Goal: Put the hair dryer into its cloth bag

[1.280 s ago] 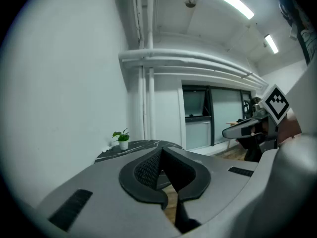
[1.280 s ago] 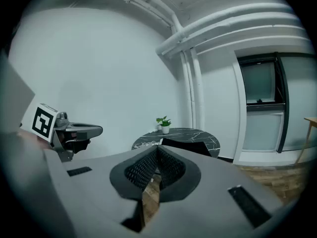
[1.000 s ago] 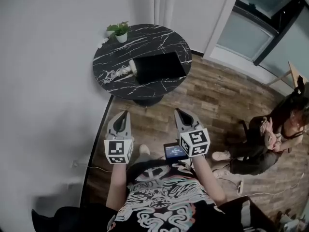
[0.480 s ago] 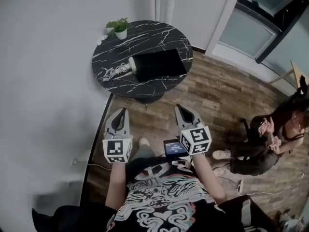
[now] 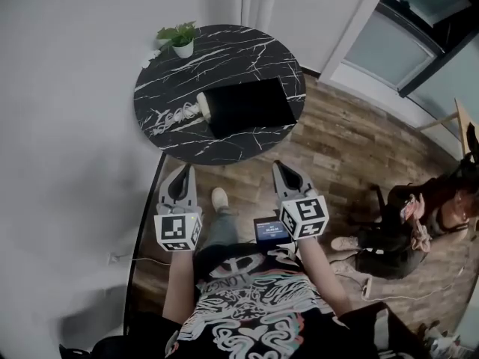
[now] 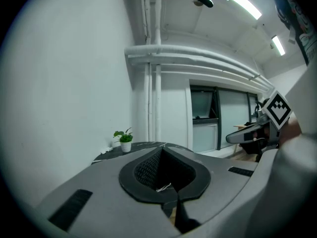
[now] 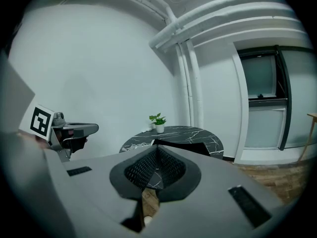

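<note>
A black cloth bag [image 5: 248,107] lies flat on the round black marble table [image 5: 247,51]. A white end of the hair dryer [image 5: 202,107] shows at the bag's left edge, and its pale cord [image 5: 171,117] is coiled further left. Whether the dryer reaches into the bag I cannot tell. My left gripper [image 5: 184,172] and right gripper [image 5: 280,167] hover side by side over the wooden floor, short of the table, both shut and holding nothing. The right gripper view shows the bag [image 7: 184,147] just past the shut jaws [image 7: 156,148]; the left gripper view shows shut jaws [image 6: 161,149].
A small potted plant [image 5: 180,40] stands at the table's far left edge, by the white wall. A person [image 5: 419,226] sits on the floor to the right. A small screen [image 5: 269,230] hangs at my chest. A window [image 5: 389,47] is behind the table.
I have stepped toward the table: it sits nearer and larger in the head view, and both shut grippers have moved forward with me.
</note>
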A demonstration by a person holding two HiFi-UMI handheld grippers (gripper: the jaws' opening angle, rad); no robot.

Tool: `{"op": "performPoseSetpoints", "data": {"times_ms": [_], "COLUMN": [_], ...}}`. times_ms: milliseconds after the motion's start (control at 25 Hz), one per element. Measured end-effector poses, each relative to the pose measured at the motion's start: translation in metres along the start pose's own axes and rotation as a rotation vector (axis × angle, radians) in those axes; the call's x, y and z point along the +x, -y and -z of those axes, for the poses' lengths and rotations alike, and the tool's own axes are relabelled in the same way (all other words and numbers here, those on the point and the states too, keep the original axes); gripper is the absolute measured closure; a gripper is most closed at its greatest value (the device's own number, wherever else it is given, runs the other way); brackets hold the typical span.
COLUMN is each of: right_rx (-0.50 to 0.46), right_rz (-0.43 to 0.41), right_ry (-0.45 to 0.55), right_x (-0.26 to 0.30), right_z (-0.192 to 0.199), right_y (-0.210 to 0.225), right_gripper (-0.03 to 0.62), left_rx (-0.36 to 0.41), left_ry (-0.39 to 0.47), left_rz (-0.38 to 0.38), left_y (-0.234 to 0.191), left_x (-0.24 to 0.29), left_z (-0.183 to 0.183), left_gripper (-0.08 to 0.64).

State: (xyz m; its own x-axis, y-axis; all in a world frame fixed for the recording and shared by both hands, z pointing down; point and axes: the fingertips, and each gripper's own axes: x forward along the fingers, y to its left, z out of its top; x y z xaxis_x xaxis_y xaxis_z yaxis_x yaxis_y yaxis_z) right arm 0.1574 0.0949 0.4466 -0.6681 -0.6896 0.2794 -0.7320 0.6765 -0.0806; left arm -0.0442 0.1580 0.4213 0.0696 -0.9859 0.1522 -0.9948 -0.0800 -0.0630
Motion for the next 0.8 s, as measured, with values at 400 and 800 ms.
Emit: {"op": "performPoseSetpoints", "data": {"times_ms": [400,800], "right_rx": [-0.001,0.002], "right_rz": [0.051,0.067], "right_ry": [-0.084,-0.148], "right_x": [0.144,0.255], "right_z": [-0.033,-0.046], "right_y": [0.032,0.041], "right_gripper": [0.572,0.572], "left_rx": [-0.025,-0.001], "left_ry": [-0.036,-0.088], "left_rz": [0.037,0.083], "left_y": [-0.103,-0.173], "left_x": [0.133,0.227], "left_z": [0.003,0.016], "left_gripper": [0.546,0.546]}}
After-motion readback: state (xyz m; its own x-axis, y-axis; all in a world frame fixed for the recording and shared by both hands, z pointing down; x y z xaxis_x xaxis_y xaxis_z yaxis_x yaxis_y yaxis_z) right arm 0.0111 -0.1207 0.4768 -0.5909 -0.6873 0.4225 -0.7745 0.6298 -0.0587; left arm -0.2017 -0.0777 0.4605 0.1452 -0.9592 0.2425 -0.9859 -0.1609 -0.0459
